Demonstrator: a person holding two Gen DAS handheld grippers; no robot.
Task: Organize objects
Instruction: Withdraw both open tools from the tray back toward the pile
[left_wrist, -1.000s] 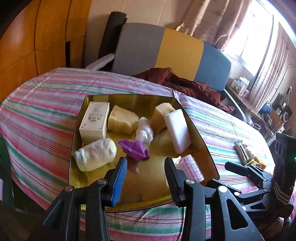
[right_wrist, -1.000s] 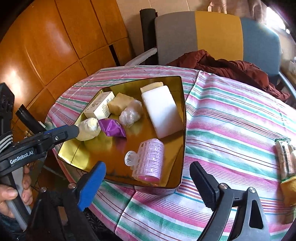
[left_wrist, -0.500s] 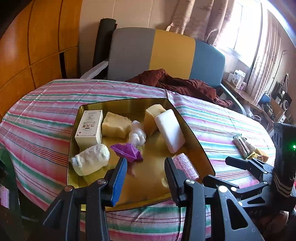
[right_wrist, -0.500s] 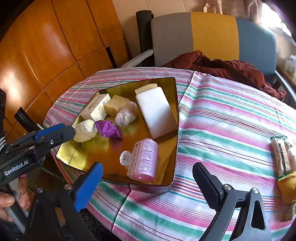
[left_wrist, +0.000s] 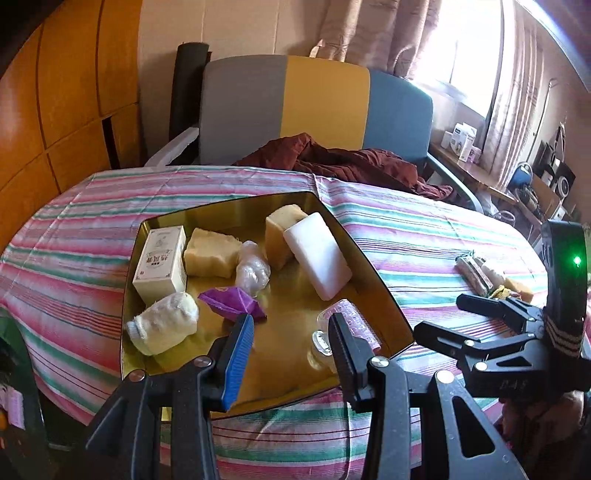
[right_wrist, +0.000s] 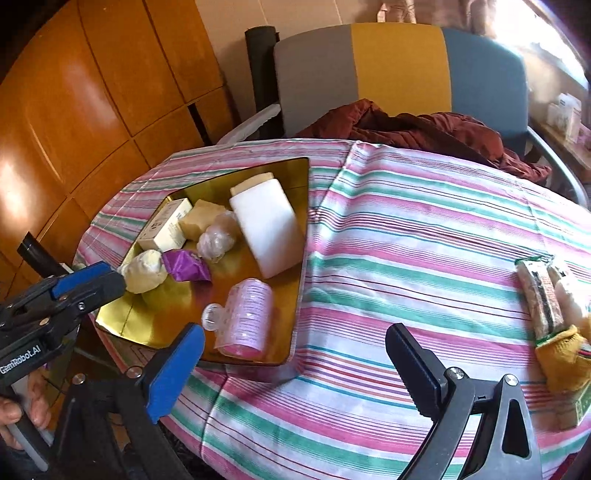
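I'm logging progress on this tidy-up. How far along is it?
Done: the gold tray already holds about eight items, including the pink hair roller, white block and purple wrapper. In hand: nothing; the left gripper and right gripper are both open. Left: the small pile on the striped tablecloth.

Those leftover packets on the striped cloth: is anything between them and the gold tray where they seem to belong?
Nothing visible. Between the packets and the gold tray lies only bare striped tablecloth. The right gripper, its jaws open and empty, hovers above the near edge, not across that path.
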